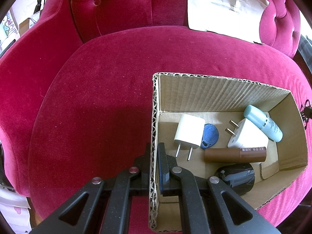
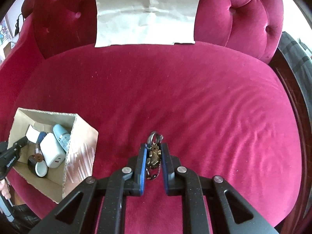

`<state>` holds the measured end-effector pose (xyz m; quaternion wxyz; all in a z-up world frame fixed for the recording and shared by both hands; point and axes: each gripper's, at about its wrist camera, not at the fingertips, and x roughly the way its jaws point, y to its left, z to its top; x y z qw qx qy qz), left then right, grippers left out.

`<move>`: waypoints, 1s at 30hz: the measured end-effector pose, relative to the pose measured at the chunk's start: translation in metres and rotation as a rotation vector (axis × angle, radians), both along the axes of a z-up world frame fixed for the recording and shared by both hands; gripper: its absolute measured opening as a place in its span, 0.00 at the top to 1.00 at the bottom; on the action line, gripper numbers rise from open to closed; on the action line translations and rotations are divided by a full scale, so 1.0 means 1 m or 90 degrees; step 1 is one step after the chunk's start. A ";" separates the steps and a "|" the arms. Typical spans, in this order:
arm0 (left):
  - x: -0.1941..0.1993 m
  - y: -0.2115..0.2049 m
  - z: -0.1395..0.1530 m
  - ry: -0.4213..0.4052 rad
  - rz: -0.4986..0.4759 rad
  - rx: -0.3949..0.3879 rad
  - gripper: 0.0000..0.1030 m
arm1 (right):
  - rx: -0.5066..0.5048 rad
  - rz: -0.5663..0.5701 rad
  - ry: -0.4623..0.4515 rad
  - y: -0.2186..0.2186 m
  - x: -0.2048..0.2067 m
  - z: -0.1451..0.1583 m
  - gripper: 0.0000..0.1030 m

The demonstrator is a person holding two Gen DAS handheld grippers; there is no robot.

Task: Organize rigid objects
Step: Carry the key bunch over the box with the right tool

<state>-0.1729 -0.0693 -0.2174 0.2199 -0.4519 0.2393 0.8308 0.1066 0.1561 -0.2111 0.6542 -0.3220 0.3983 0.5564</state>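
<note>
My left gripper (image 1: 155,148) is shut on the left wall of an open cardboard box (image 1: 220,91), one finger inside and one outside. In the box lie a white plug charger (image 1: 189,132), a blue round tag (image 1: 210,134), a second white plug adapter (image 1: 247,136), a brown tube (image 1: 234,154), a pale blue bottle (image 1: 263,122) and a black round object (image 1: 236,177). My right gripper (image 2: 154,148) is shut on a brass keychain (image 2: 154,155) with a metal ring (image 2: 154,136) and a ball chain, held just above the red cushion. The box (image 2: 81,148) also shows at the left of the right wrist view, with the left gripper (image 2: 21,142) on its wall.
Everything sits on a red velvet sofa seat (image 2: 195,97) with a tufted back. A crumpled sheet of brown paper (image 2: 146,13) leans against the backrest. A dark wooden edge (image 2: 292,89) borders the sofa on the right. A hand (image 2: 4,191) shows at the far left.
</note>
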 end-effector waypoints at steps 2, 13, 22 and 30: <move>0.000 0.000 0.000 0.000 0.000 0.000 0.95 | 0.005 -0.002 -0.003 0.001 0.000 0.006 0.87; -0.002 0.000 0.002 0.000 0.000 0.000 0.95 | 0.057 0.018 -0.012 0.001 -0.016 0.049 0.87; -0.003 -0.001 0.001 0.000 0.000 0.000 0.95 | 0.112 0.037 -0.008 0.002 -0.039 0.079 0.87; -0.003 -0.004 0.002 0.000 0.002 0.001 0.95 | 0.133 0.051 0.010 0.006 -0.059 0.091 0.87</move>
